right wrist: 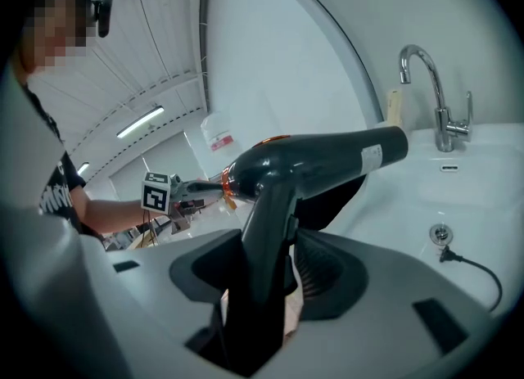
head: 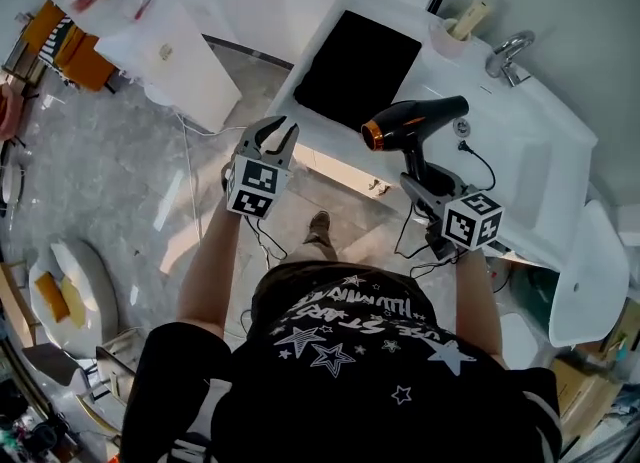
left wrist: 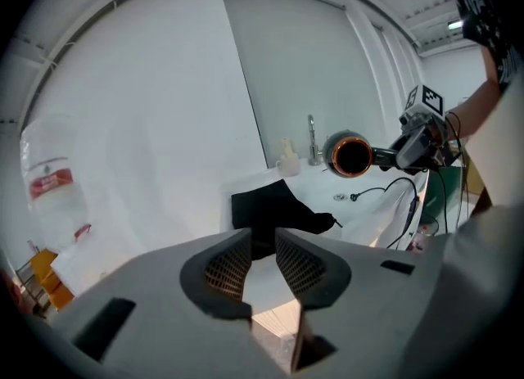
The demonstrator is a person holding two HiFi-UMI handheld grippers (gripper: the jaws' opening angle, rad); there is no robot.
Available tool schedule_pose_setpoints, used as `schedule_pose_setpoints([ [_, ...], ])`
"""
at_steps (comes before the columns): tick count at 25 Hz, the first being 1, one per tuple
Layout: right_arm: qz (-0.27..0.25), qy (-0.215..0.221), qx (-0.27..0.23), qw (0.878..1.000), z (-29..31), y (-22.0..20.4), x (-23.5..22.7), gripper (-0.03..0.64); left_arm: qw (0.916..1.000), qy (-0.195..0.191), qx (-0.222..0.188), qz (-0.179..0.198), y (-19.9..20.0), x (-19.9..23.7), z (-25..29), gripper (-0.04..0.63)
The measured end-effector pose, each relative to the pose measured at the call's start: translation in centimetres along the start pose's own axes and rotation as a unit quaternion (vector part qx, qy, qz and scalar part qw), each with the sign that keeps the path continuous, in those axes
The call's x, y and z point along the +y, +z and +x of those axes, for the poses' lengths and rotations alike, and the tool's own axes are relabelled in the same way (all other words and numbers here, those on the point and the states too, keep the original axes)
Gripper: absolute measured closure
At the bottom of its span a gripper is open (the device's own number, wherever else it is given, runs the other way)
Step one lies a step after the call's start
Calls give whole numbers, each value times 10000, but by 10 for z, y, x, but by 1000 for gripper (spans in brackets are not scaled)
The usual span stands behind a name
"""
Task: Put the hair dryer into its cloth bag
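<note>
A black hair dryer (head: pixel 415 116) with an orange ring at its nozzle is held up over the white counter (head: pixel 545 166). My right gripper (head: pixel 422 181) is shut on its handle, and the barrel (right wrist: pixel 319 160) lies level above the jaws. The flat black cloth bag (head: pixel 355 69) lies on the counter's left end, beyond the dryer. My left gripper (head: pixel 278 137) hangs in the air off the counter's front edge, open with nothing between its pads (left wrist: pixel 228 267). In the left gripper view the bag (left wrist: pixel 274 209) is just ahead and the dryer's nozzle (left wrist: pixel 352 155) is to the right.
A chrome faucet (head: pixel 508 53) and a cup (head: pixel 452 35) with a tube in it stand at the counter's back. The dryer's cord and plug (head: pixel 466 149) trail over the sink basin. A white cabinet (head: pixel 185 56) stands on the floor at the left.
</note>
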State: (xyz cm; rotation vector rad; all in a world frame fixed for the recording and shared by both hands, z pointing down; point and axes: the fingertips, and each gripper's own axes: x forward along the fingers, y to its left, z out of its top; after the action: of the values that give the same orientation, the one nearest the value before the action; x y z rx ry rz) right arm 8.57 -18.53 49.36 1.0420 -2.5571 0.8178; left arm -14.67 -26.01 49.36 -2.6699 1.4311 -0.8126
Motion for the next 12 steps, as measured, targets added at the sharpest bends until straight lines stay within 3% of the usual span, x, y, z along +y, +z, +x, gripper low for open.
schedule_pose_setpoints([
  [5,161,-327,-14,9993,8,13,-14,413,9927,-607,223,1019,-7,3,48,430],
  [12,373,-633,12,9973,22,21,-34,413,9604,-942,522,2571,-24,11,102,428],
])
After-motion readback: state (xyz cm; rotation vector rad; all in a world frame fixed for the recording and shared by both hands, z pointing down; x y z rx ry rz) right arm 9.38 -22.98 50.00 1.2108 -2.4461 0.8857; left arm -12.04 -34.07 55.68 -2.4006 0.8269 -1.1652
